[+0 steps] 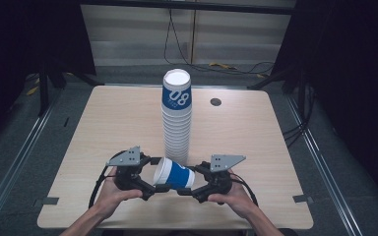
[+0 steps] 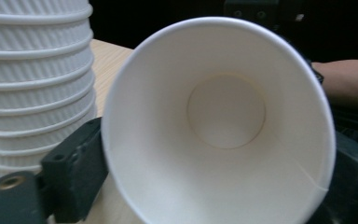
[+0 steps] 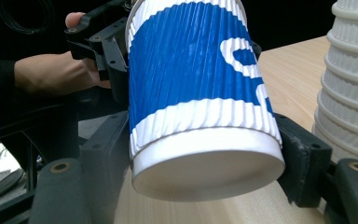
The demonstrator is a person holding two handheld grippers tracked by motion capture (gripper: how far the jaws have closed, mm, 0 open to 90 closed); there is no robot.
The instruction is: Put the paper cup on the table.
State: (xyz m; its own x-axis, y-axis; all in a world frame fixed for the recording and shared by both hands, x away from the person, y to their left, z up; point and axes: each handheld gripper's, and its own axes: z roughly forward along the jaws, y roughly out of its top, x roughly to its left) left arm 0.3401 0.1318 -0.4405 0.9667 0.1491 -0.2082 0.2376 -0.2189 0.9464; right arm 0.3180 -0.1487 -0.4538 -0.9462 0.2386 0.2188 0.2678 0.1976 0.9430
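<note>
A blue-and-white ribbed paper cup [image 1: 174, 173] lies on its side just above the table's front, held between both grippers. My left gripper [image 1: 156, 174] is shut on its rim end; in the left gripper view the cup's open mouth [image 2: 223, 121] faces the camera between the two jaws. My right gripper [image 1: 188, 183] is shut on the base end; in the right gripper view the cup's base [image 3: 205, 163] sits between the jaws. A tall stack of the same cups [image 1: 177, 118] stands upright right behind the held cup.
The wooden table [image 1: 103, 123] has a round cable hole [image 1: 215, 102] at the back right. The cup stack [image 2: 32, 84] [image 3: 354, 84] stands close to both grippers. Cables lie on the floor behind the table, and dark curtains hang at both sides.
</note>
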